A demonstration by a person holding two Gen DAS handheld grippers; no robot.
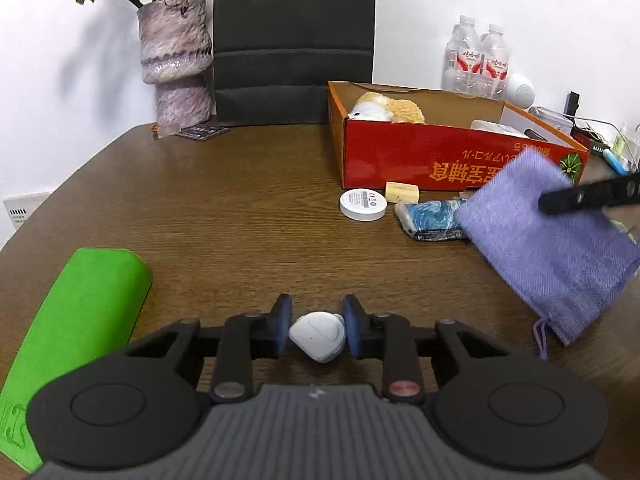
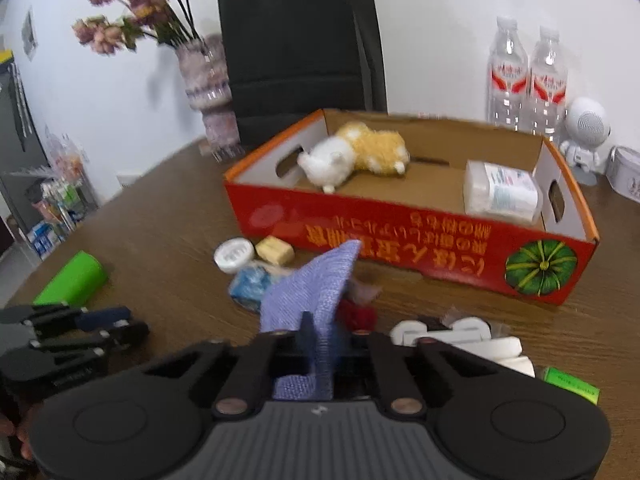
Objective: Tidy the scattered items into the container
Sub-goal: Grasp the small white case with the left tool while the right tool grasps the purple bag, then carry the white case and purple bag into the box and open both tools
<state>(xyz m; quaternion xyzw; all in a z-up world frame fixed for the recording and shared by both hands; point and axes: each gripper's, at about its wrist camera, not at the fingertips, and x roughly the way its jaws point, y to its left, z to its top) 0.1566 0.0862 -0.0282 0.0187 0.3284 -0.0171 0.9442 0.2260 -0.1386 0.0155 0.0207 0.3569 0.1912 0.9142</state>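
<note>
Left gripper [image 1: 316,330]: blue pads clamped on a white earbud case [image 1: 318,335], above the table [image 1: 224,208].
Right gripper [image 2: 320,344]: closed on a purple drawstring pouch [image 2: 316,292].
Red cardboard box [image 2: 400,240]: upside-down yellow lettering, pumpkin picture; holds a plush toy [image 2: 356,154].

box [image 2: 400,236]: plush toy [image 2: 360,154] inside | disc [image 2: 234,255], block [image 2: 275,250] before it | pouch [image 1: 548,240] seemingly nearest

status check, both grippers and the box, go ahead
Left gripper shut on small white case. Right gripper shut on purple pouch, lifted. Red box ahead, open; white disc and yellow block by its near wall.
</note>
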